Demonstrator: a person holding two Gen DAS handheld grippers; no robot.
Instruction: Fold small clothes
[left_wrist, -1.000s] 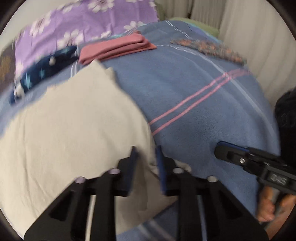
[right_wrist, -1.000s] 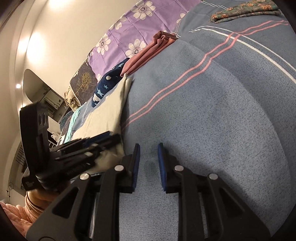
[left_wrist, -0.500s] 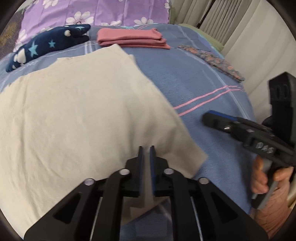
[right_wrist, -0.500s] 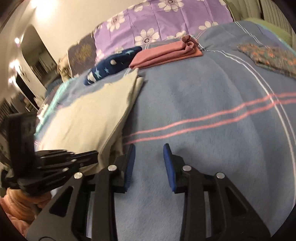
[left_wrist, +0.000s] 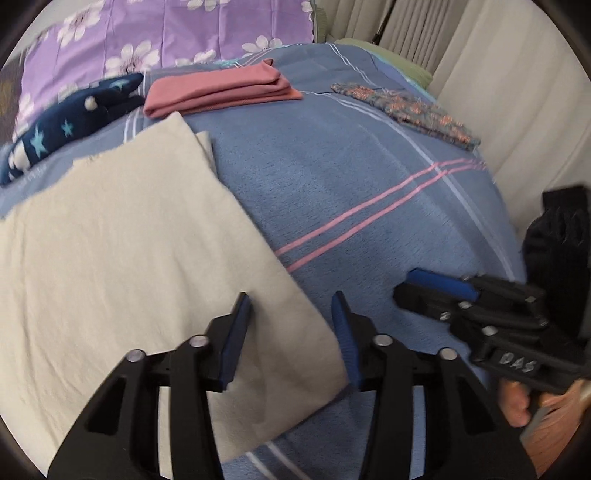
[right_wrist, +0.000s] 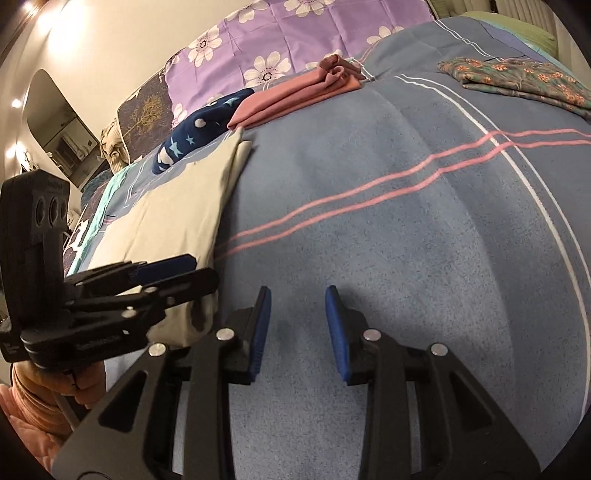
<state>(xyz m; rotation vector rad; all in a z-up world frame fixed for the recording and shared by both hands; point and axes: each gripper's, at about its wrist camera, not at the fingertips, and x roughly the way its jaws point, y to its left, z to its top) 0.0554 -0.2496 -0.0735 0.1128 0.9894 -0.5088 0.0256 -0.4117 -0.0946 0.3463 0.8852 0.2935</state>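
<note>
Hovering both grippers just off the near edge of the beige cloth (left_wrist: 122, 258), nothing held. The left gripper (left_wrist: 291, 306) has just been opening; its jaws stand partly apart over the cloth's near right corner, the left pad above the fabric, the right pad past its edge, neither pressing. The right gripper (right_wrist: 297, 306) has also been opening and now sits partly apart over the bare blue blanket (right_wrist: 406, 236), just right of the cloth, empty.

I read this as a release: one fold laid, cloth flat in a doubled layer along the blanket's left side. Next I need a fresh pinch on the near edge, one corner per gripper, then carry it away from me to halve it. The thin doubled edge may split, so I must bite both layers.

Farther off: navy star-print garment (left_wrist: 70, 122), folded pink stack (left_wrist: 218, 90), floral piece (left_wrist: 406, 110) on the right, apparently done. Purple flowered sheet (left_wrist: 166, 40) behind.
</note>
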